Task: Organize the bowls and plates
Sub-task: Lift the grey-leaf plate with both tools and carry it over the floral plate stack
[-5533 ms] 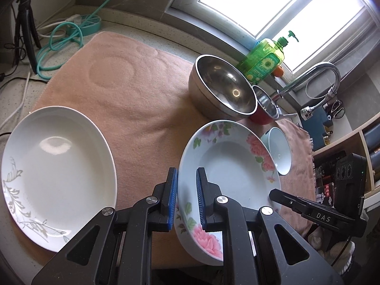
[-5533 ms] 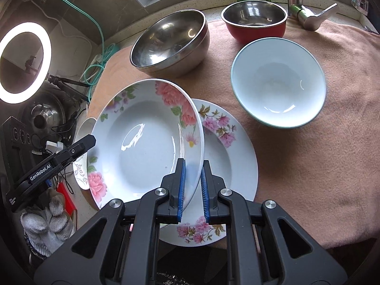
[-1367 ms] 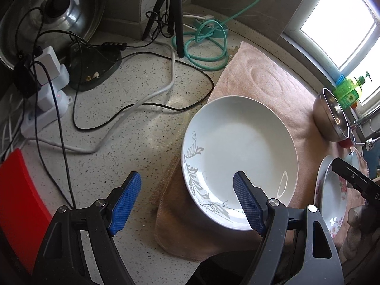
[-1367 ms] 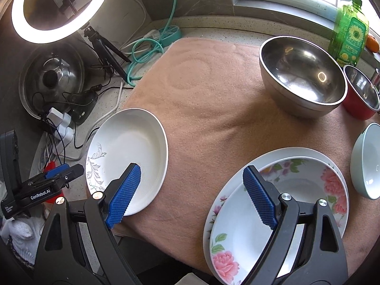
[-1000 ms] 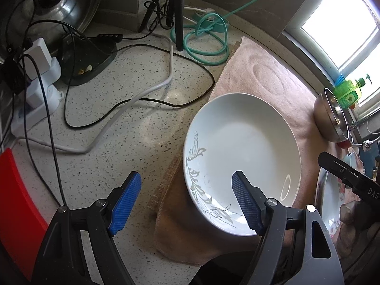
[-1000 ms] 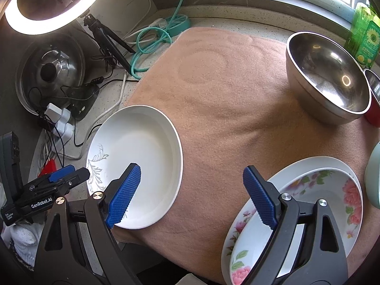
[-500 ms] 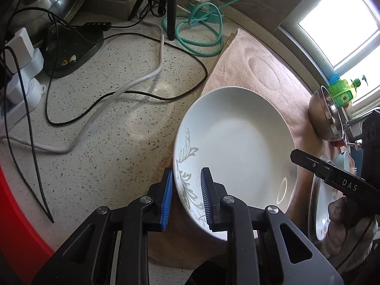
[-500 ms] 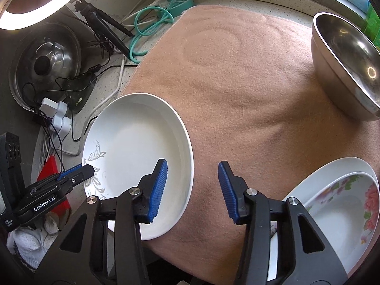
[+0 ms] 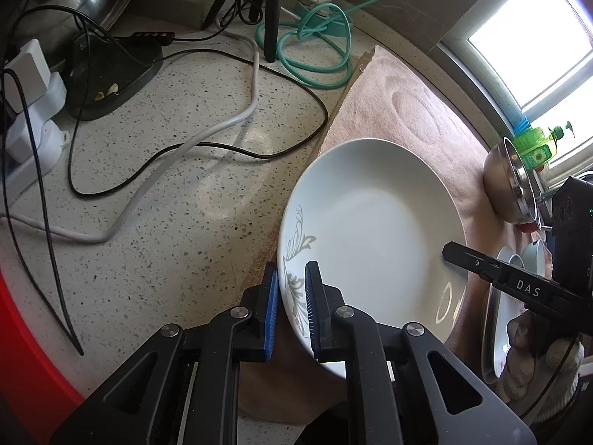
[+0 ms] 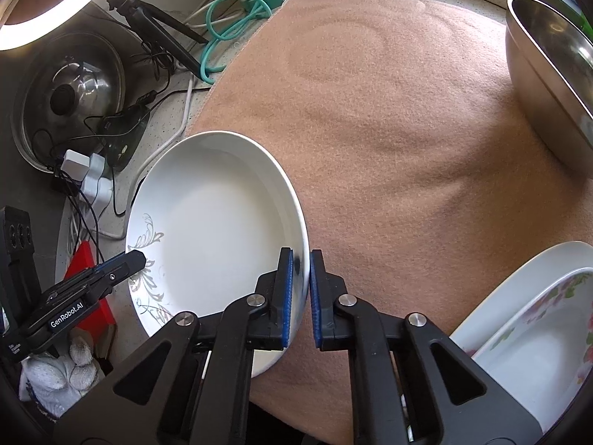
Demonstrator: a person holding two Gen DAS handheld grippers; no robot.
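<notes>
While the white plate [image 9: 374,230] lay at the left edge of the pink towel [image 10: 389,118], partly overhanging the speckled counter [image 9: 178,200], both grippers had hold of its rim. On its leaf-patterned side, the left gripper [image 9: 291,311] was clamped on the plate edge with one blue pad on either face. Across from it, the right gripper [image 10: 300,296] was pinched on the opposite edge. A floral plate stack [image 10: 526,333] sat near the right, and a steel bowl [image 10: 548,74] stood farther back.
</notes>
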